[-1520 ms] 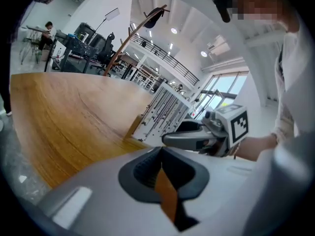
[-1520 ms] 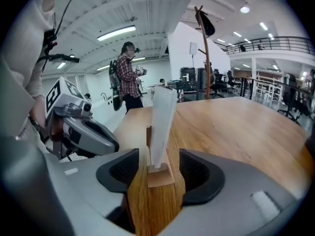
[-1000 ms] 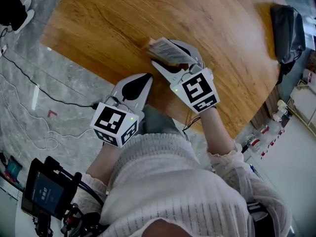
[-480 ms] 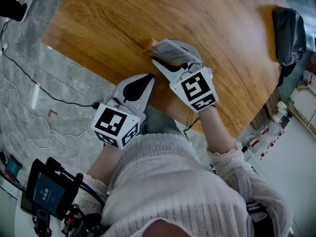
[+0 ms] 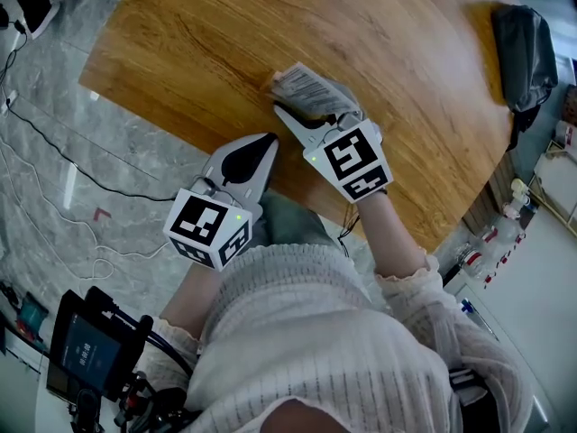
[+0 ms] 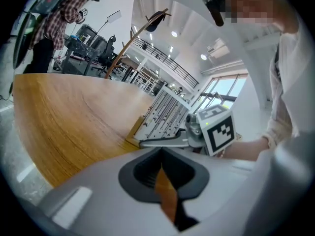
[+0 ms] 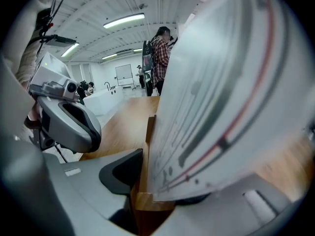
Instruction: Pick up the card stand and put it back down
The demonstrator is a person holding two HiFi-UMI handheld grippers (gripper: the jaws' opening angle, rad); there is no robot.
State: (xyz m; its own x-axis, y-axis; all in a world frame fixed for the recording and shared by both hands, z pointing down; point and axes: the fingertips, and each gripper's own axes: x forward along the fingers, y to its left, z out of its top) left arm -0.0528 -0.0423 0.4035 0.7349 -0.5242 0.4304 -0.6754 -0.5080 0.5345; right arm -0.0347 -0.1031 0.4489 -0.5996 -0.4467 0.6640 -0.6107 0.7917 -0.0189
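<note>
The card stand [image 5: 305, 86], a small wooden base holding a slanted printed card, sits on the wooden table [image 5: 198, 34] close to its near edge. My right gripper [image 5: 309, 100] straddles it. Its jaws have just been closing, and they now press on the wooden base [image 7: 146, 132] from both sides. The card [image 7: 221, 97] fills most of the right gripper view and hides the right jaw's pad. My left gripper [image 5: 267, 141] hovers at the table edge just left of the stand, shut and holding nothing. In the left gripper view, the stand [image 6: 160, 113] appears ahead.
A black bag [image 5: 527, 52] lies at the table's far right. Cables [image 5: 54, 152] run across the grey floor on the left, and a device with a screen [image 5: 86, 354] sits at bottom left. A person [image 7: 160, 58] stands far behind the table.
The right gripper's jaws have drawn in around the stand's base. The stand still rests on the table and the left gripper has not moved.
</note>
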